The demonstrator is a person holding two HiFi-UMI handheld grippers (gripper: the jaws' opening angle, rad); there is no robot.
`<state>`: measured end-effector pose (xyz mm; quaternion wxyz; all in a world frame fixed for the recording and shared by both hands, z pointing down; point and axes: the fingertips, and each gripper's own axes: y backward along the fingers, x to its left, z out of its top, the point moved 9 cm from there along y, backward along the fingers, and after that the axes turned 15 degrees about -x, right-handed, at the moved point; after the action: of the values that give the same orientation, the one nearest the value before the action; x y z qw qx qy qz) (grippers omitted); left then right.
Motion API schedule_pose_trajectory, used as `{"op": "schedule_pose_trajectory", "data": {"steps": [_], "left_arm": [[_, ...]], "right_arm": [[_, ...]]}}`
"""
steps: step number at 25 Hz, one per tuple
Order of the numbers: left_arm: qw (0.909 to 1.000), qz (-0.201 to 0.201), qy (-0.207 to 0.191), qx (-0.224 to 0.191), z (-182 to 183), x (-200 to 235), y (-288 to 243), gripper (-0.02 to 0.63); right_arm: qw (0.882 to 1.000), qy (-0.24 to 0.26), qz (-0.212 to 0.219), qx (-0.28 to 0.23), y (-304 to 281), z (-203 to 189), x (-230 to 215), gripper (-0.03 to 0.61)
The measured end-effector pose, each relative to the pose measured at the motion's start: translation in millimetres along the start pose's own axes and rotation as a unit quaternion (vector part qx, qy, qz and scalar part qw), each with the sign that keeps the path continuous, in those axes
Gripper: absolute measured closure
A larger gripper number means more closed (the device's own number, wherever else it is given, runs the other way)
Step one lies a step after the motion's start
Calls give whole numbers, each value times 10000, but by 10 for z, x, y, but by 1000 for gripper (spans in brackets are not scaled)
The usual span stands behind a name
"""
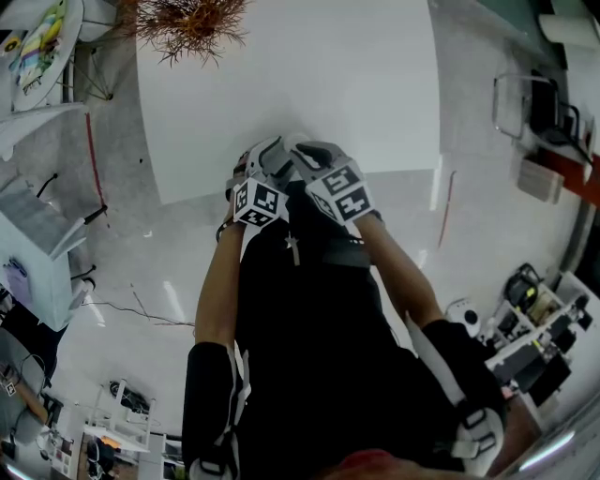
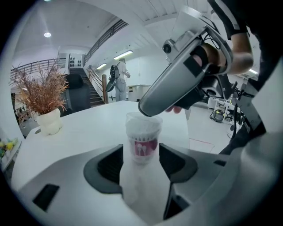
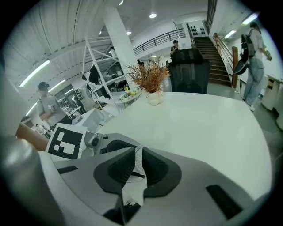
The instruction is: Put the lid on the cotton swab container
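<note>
My left gripper [image 2: 141, 152] is shut on the cotton swab container [image 2: 142, 143], a clear tub with a pink label and white swabs inside, held upright. My right gripper [image 2: 185, 75] reaches in from the upper right, its tip at the container's top rim. In the right gripper view, the right gripper [image 3: 138, 161] is shut on the thin clear lid [image 3: 138, 164], seen edge-on between the pads. In the head view, the left gripper [image 1: 265, 167] and right gripper [image 1: 314, 161] meet at the near edge of the white table [image 1: 300, 84]; the container is hidden under them.
A dried plant in a white vase [image 2: 47, 121] stands at the table's far side, also seen as the plant [image 1: 192, 23] and the vase [image 3: 153, 96]. A black chair [image 3: 189, 70] is behind the table. People stand in the background by the stairs and shelves.
</note>
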<state>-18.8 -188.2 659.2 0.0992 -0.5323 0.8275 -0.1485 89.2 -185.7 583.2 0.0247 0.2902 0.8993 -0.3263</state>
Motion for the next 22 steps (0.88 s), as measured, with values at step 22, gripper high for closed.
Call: {"op": "schedule_pose_trajectory", "data": {"steps": [22], "left_arm": [[9802,1454,585,-1208,902,-470,1610,588]], "right_arm": [[9729,-466,-1183,-1929,1165,156,704,543]]}}
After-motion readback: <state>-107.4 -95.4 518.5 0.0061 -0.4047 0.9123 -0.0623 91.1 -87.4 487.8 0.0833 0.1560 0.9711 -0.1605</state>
